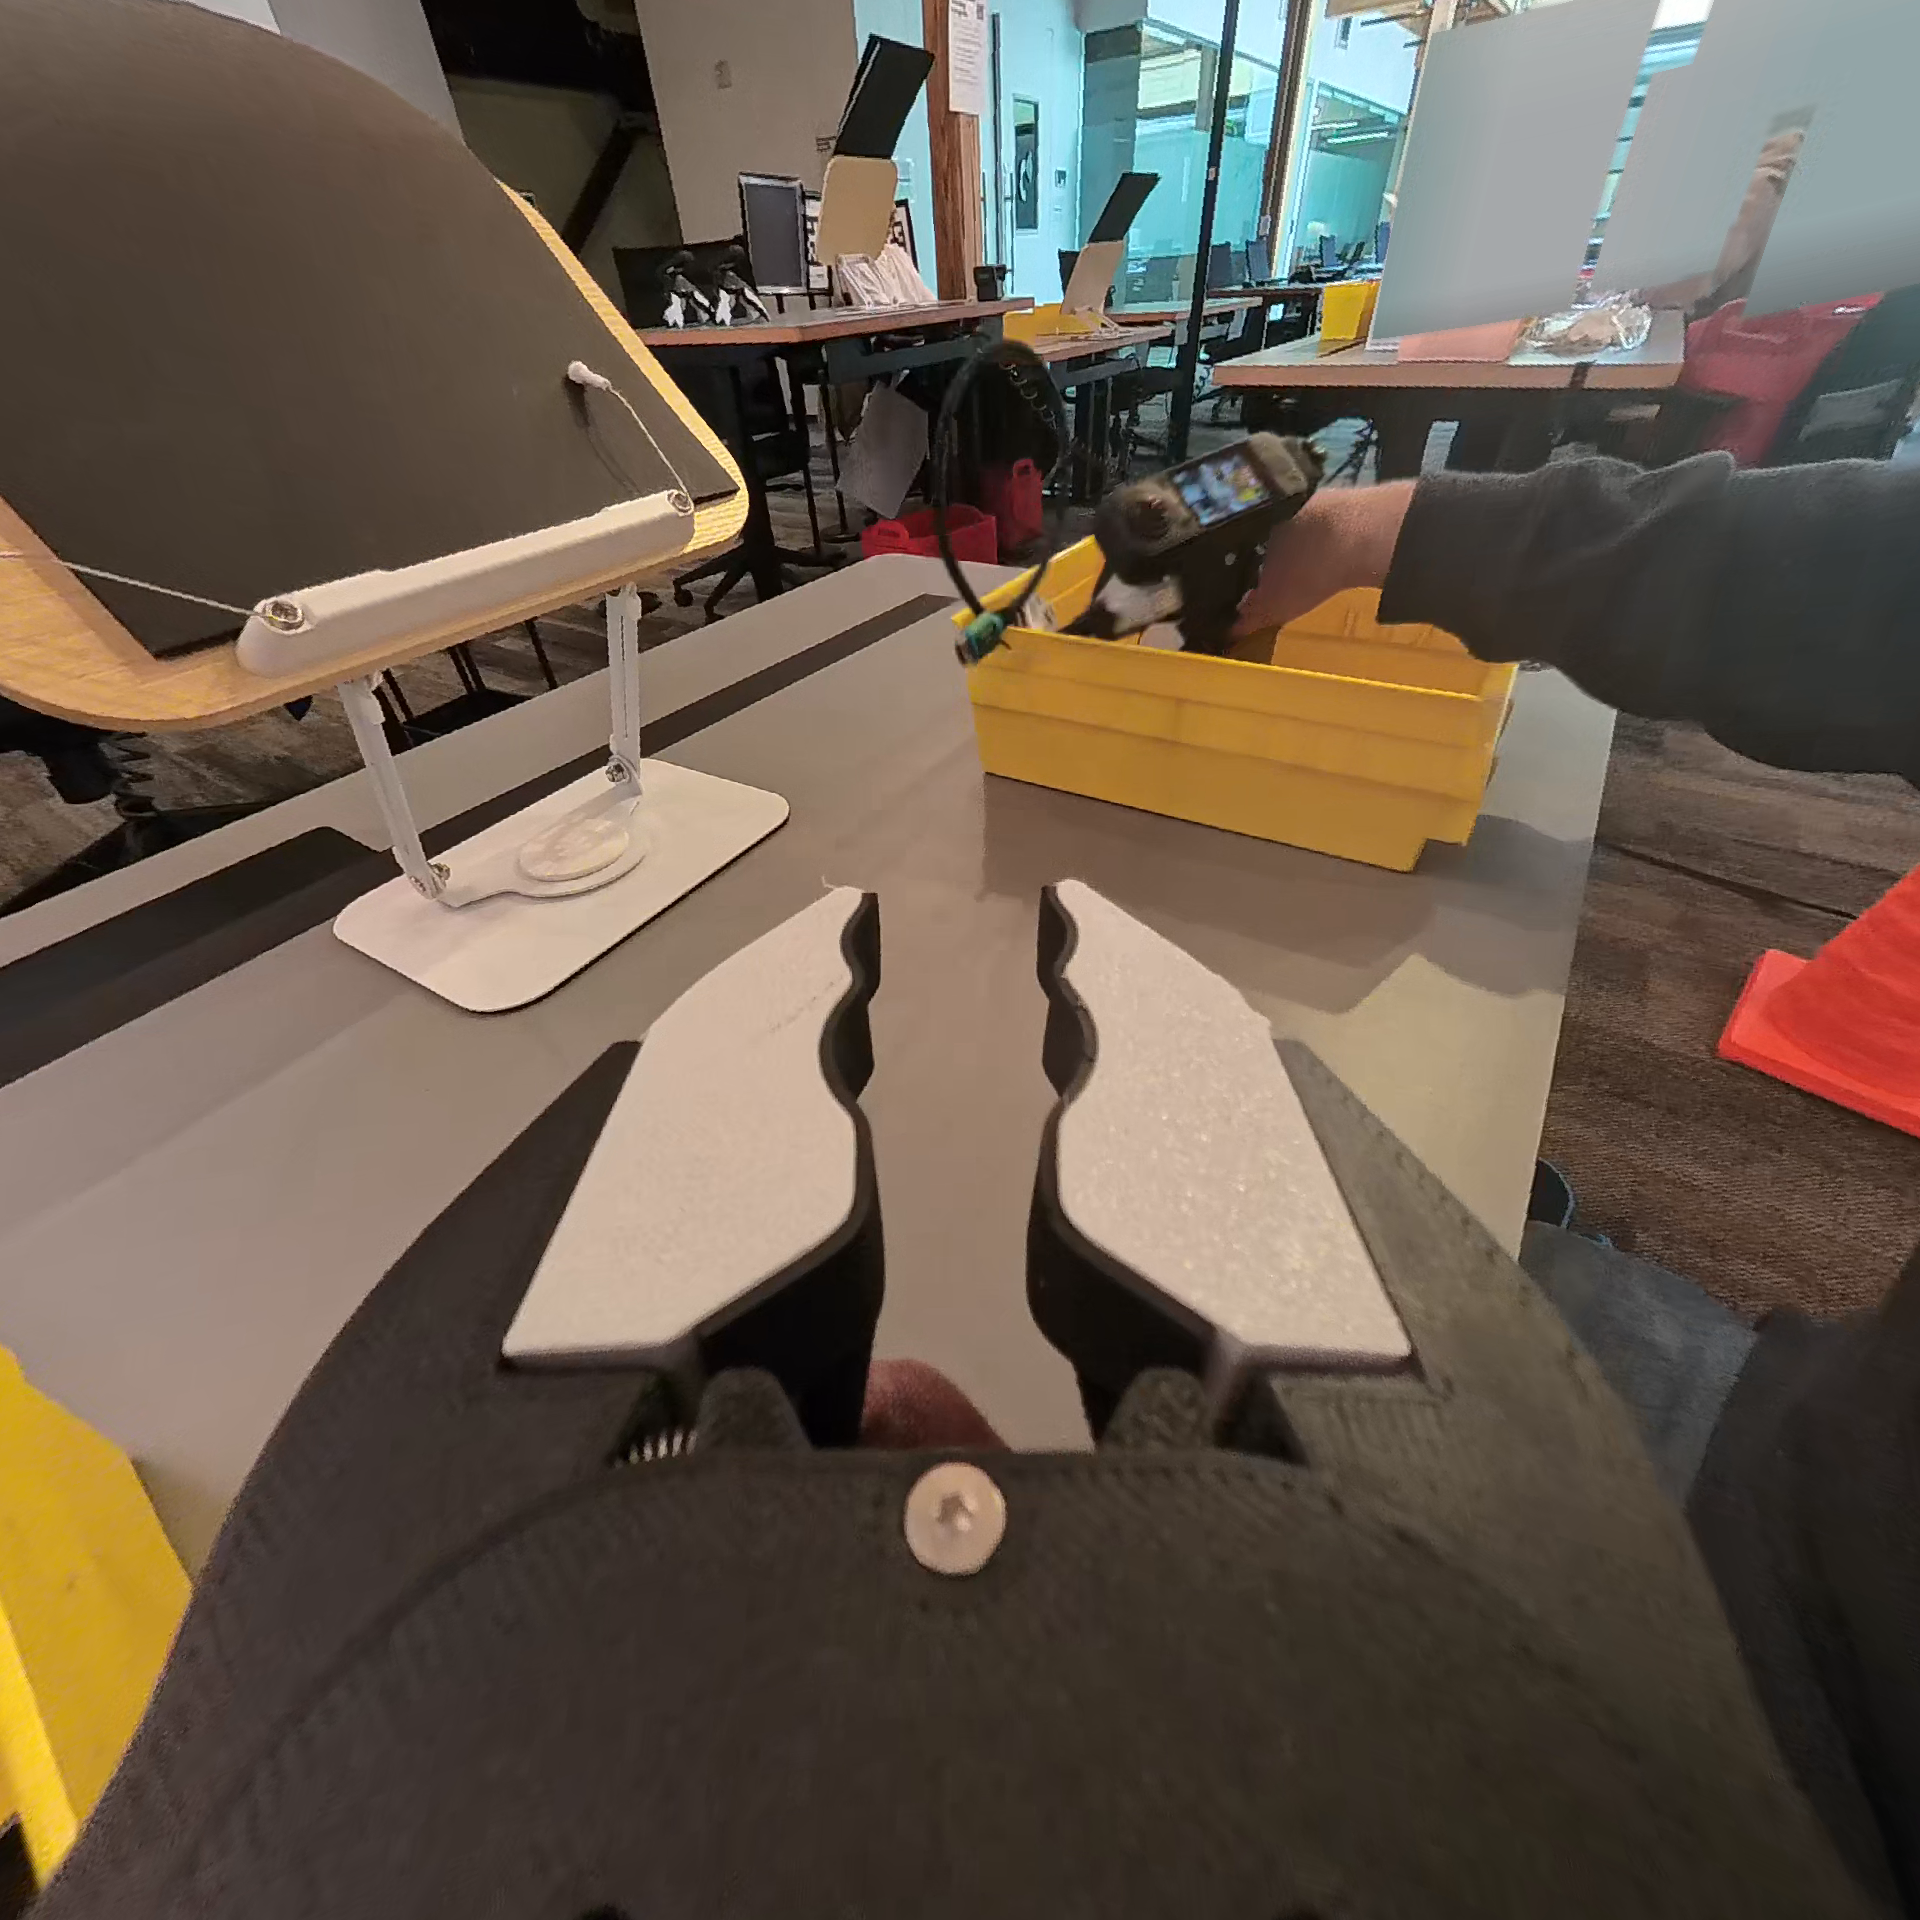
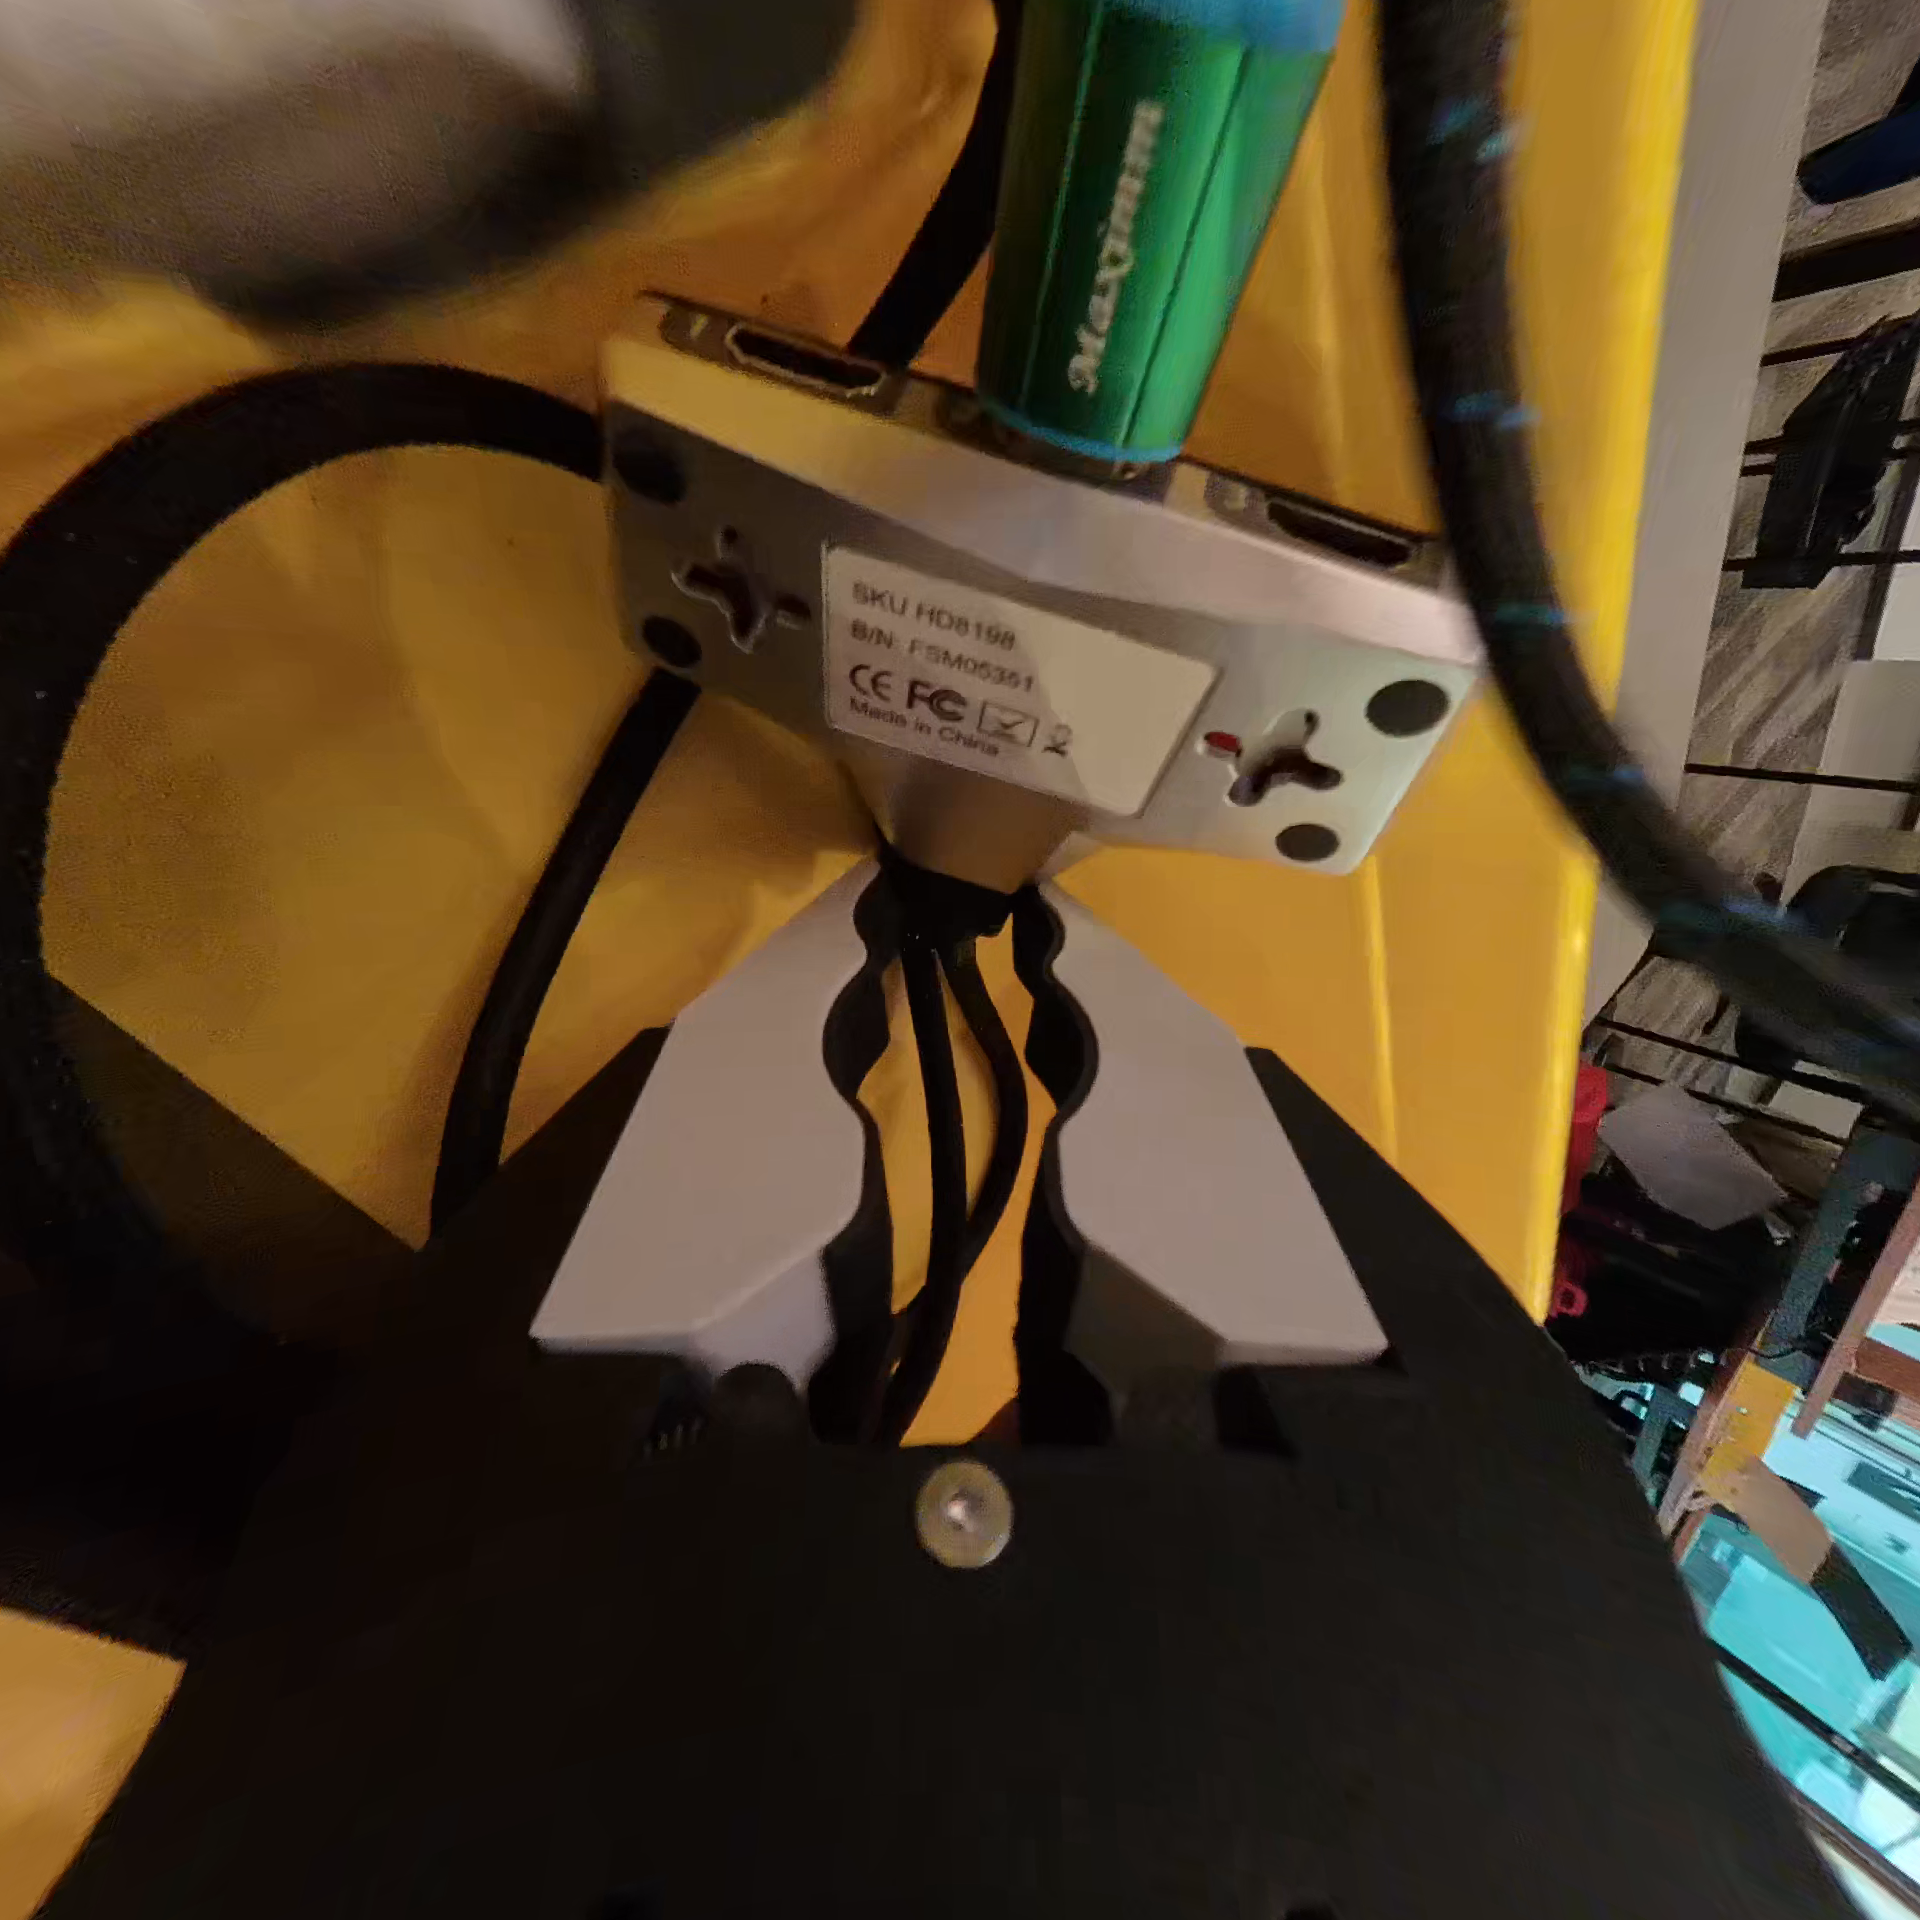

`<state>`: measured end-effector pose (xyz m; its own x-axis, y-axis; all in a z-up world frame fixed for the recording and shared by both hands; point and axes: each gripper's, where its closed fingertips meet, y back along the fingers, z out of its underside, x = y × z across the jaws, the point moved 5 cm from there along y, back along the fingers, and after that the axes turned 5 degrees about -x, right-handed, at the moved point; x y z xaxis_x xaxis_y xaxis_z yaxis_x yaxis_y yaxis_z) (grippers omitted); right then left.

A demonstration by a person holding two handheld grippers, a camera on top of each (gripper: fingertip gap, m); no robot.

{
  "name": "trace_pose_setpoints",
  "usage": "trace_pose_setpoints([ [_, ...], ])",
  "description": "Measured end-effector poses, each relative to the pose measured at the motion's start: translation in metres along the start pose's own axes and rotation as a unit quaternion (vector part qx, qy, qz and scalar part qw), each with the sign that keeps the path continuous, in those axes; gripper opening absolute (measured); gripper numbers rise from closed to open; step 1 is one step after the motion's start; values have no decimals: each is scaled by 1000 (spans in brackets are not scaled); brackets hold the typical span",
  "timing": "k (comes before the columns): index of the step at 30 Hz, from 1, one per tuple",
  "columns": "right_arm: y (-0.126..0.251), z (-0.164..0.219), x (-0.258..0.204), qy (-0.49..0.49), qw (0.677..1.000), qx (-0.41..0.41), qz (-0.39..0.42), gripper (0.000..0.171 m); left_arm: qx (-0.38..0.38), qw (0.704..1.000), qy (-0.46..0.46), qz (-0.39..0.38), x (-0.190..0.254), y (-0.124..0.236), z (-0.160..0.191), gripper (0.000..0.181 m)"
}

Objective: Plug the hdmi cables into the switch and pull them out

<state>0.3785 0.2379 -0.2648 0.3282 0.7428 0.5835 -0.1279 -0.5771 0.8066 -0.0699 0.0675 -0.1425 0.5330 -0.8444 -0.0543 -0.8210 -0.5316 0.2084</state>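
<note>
- Two grippers are at work: the right gripper [image 2: 951,894] is clenched on the near edge of the silver switch [image 2: 1039,613], right where thin black leads run out of it and back between the fingers, while the left gripper [image 1: 956,914] hangs released and empty over the grey table [image 1: 260,1143].
- The switch is held up over the yellow bin [image 1: 1226,727] at the table's far right, its underside turned toward the wrist camera.
- One green HDMI plug [image 2: 1122,229] is seated in the middle port; the ports on either side of it stand empty.
- The plug's braided black cable [image 2: 1507,571] loops away past the bin's wall. From the left wrist view a green plug [image 1: 982,634] dangles on a black loop beside the right gripper; I can't tell whether it is this cable's other end.
- Handling, as I judge it: the switch looks like a small, rigid, light metal box with smooth, slippery faces, so a pinch across its flat body would hold better than one at the lead end.
- The plug shell looks hard and grippy enough to take by its sides and pull straight out; the cable looks stiff and springy and may tug the switch round.
- There is writing: a white sticker [image 2: 1013,675] with printed lines and marks on the underside, and a brand name along the plug shell.
</note>
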Motion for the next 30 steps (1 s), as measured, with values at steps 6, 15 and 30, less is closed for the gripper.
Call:
trace_pose_setpoints([
  [6, 7, 2, 6, -9, 999, -45, -27, 24, -9, 1000, -20, -5, 2, 0, -4, 29],
  [15, 60, -2, 26, -59, 997, -24, -46, 50, -7, 998, -52, -35, -7, 16, -23, 30],
  [30, 176, -43, -8, -89, 987, 129, 18, 37, -181, 945, -161, -219, -115, 129, -42, 37],
])
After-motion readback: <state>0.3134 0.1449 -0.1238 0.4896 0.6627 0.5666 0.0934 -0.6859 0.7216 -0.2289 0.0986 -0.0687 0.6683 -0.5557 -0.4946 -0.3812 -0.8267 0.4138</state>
